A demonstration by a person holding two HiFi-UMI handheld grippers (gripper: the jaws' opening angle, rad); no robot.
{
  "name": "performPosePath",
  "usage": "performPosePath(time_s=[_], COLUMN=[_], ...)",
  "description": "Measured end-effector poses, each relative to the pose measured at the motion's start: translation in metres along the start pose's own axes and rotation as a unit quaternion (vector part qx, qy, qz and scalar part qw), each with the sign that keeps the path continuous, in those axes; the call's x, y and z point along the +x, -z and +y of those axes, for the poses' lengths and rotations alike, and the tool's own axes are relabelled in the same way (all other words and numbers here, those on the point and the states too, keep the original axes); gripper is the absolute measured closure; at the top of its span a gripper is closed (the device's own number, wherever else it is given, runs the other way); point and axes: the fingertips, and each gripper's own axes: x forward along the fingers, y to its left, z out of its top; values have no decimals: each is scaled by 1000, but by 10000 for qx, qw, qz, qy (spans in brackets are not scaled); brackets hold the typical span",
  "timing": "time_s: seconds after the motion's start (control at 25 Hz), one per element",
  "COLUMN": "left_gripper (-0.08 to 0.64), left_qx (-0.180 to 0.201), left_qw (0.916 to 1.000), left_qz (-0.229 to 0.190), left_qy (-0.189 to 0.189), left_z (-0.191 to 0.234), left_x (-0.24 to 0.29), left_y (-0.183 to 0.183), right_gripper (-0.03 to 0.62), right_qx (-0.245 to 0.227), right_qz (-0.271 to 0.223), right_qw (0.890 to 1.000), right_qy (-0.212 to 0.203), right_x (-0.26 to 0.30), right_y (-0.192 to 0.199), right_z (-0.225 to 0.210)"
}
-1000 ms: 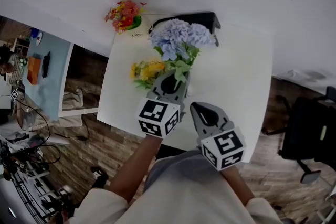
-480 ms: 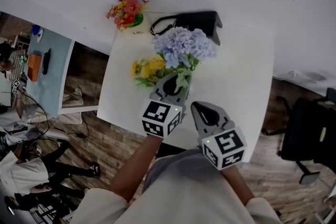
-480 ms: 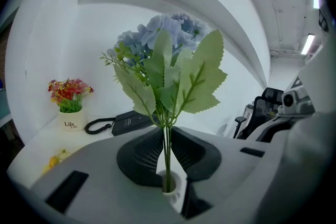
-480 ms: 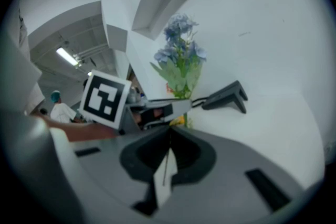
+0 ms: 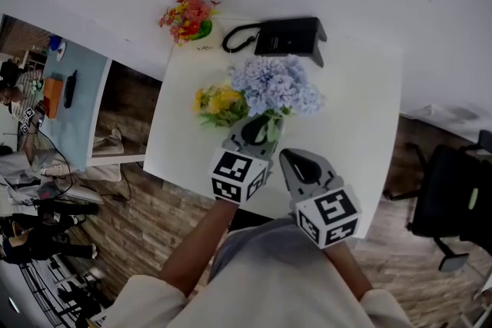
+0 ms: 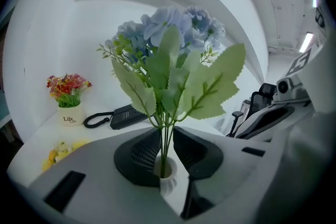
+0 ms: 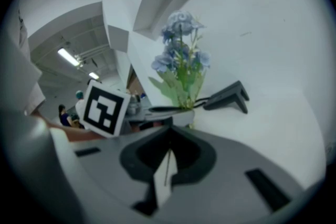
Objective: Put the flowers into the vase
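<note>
The pale-blue artificial hydrangea bunch [image 5: 274, 84] stands with its green stems in the small white ribbed vase [image 6: 168, 181] on the white worktop [image 5: 354, 111], between the jaws of the left tool [image 6: 167, 144], which have just been opening and stand clear of the stems, while the right tool [image 7: 167, 155], at the vase's 4 o'clock, is closed and empty.

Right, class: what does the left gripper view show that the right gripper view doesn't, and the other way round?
Only the left gripper view: the white vase holding the stems, the jaws of the left gripper, apart around them and just opened further, the potted red flowers, the yellow flowers and an office chair. Only the right gripper view: the left gripper's marker cube, the shut, empty jaws of the right gripper, a distant person. Both: the blue hydrangea bunch and the black telephone.
</note>
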Motion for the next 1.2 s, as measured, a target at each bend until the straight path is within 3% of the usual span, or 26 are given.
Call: performPosePath(time_s=[0.4,1.08,1.2], left_gripper=[400,391,391], left_qx=[-101,-436,-253], left_qw=[9998,9988,9992], left_qz=[192,49,70], left_qy=[5,-213,-292], left_z=[-5,-4,-8], left_x=[-6,-28,-35], left_y=[21,32,35], right_gripper=[569,569,569], right_qx=[-19,-94,-131], right_qz=[-25,-121,-99], right_qw=[10000,9997,9997], right_qy=[-24,-190,-201], right_x=[-4,-13,-16], right_y=[0,-4,-1], right_z=[2,17,18])
